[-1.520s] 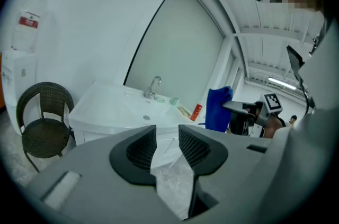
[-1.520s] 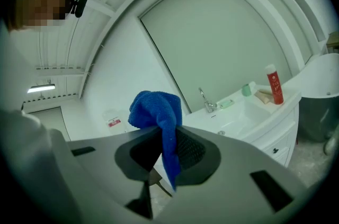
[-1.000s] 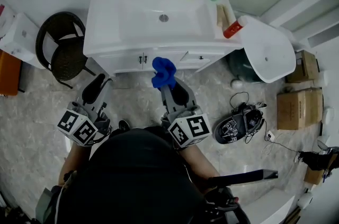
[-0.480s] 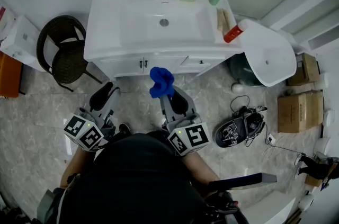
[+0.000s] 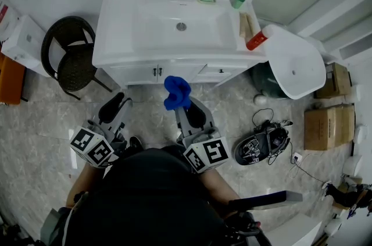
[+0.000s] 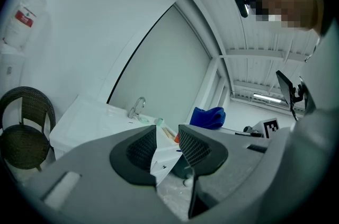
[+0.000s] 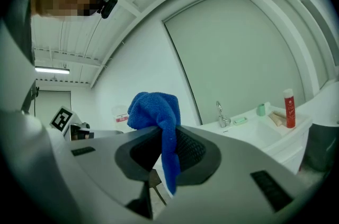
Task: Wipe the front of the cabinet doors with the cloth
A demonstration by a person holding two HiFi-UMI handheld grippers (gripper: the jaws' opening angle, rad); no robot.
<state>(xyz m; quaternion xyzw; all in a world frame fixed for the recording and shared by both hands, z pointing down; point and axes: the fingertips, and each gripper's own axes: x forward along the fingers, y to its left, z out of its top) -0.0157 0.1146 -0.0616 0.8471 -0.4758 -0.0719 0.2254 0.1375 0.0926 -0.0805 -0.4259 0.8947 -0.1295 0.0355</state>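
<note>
Now my right tool (image 5: 179, 104) pinches the soft, floppy cloth (image 5: 177, 91) mid-fold. My left tool (image 5: 114, 102) gapes narrowly, empty.

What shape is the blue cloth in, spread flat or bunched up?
Bunched: the blue cloth sits as a crumpled wad atop the right gripper, with one strip pinched between its jaws.

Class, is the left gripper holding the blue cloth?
No, the right gripper pinches the blue cloth; the left gripper has empty, parted jaws.
</note>
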